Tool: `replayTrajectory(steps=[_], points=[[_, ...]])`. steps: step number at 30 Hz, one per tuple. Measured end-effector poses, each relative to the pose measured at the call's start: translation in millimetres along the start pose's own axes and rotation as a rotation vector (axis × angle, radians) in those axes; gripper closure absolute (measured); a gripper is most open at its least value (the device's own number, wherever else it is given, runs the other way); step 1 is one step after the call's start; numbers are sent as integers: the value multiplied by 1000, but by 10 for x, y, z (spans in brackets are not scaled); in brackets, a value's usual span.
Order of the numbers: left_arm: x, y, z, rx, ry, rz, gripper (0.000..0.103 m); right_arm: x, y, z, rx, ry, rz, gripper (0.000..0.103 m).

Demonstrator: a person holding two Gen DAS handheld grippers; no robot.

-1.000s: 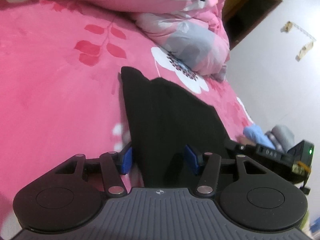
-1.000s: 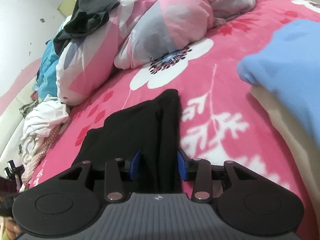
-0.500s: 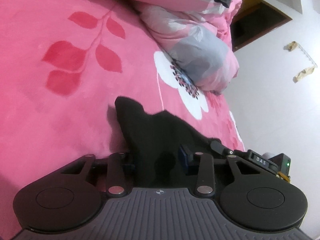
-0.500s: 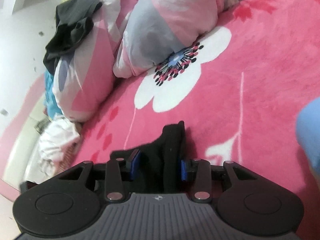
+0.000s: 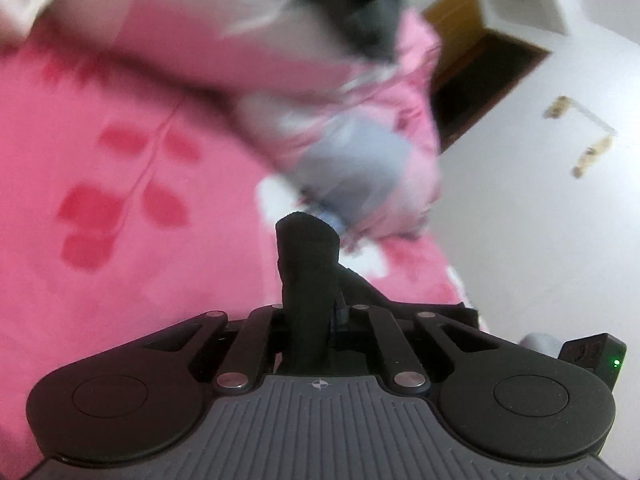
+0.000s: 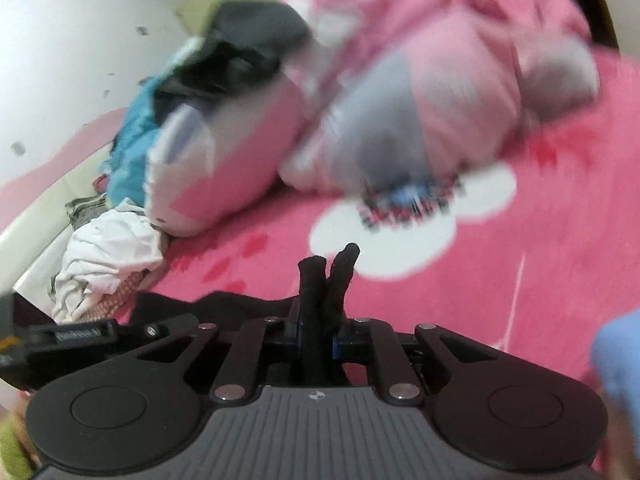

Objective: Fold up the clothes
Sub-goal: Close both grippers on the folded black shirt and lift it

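Above the pink floral bed sheet [image 5: 120, 280], the left claw [image 5: 316, 316] grips a bunched edge of the black fabric garment [image 5: 308, 256]. The right claw [image 6: 318, 338] is closing on another bunched edge, pads pressing it.

The left claw [image 5: 310, 316] is clamped tight on a bunched fold of black garment [image 5: 308, 256] — cloth juts up past its tips. The right claw [image 6: 318, 330] is closing on another pinch of the same fabric, pads pressing it, both claws angled slightly downward.
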State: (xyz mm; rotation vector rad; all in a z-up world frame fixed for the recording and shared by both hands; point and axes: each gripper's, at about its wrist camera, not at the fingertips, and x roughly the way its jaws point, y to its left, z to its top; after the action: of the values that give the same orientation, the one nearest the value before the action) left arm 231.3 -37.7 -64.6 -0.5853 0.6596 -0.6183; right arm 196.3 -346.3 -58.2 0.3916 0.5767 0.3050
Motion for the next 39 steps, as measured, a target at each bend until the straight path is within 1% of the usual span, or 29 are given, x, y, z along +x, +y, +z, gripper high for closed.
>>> replayTrajectory(steps=[4,8,11,13,17,20,22,25,29,32,35,39], points=[[-522,-507,5,80,-96,-51,98,-570,312,44,-86,-123,2,91],[-1011,-1103,-25,159,-170,-121,98,-1302,555,66,-126,-252,34,91],[-1310,-1606,-76,229,-210,-190,98,-1926,708,89,-168,-342,45,91],[-1484,-1957,-114,273,-232,-245,98,-2292,767,135,-200,-389,36,91],[-1606,-2565,-257,340,-247,-339,98,-3016,800,241,-259,-484,-16,91],[-1560,-2970,-417,394,-245,-388,98,-3494,714,269,-293,-543,-76,91],[-1460,-3171,-517,410,-226,-419,98,-3754,644,266,-311,-572,-117,91],[-1304,-3367,-658,415,-184,-470,98,-4061,473,233,-312,-593,-172,91],[-1034,-3591,-828,427,-134,-513,98,-4389,212,161,-303,-614,-233,91],[-834,-3709,-944,426,-101,-533,98,-4552,47,126,-300,-623,-267,91],[-608,-3752,-1032,417,-69,-549,98,-4614,-150,151,-287,-619,-294,91],[-428,-3779,-1131,421,-43,-557,98,-4566,-408,208,-276,-598,-318,91]])
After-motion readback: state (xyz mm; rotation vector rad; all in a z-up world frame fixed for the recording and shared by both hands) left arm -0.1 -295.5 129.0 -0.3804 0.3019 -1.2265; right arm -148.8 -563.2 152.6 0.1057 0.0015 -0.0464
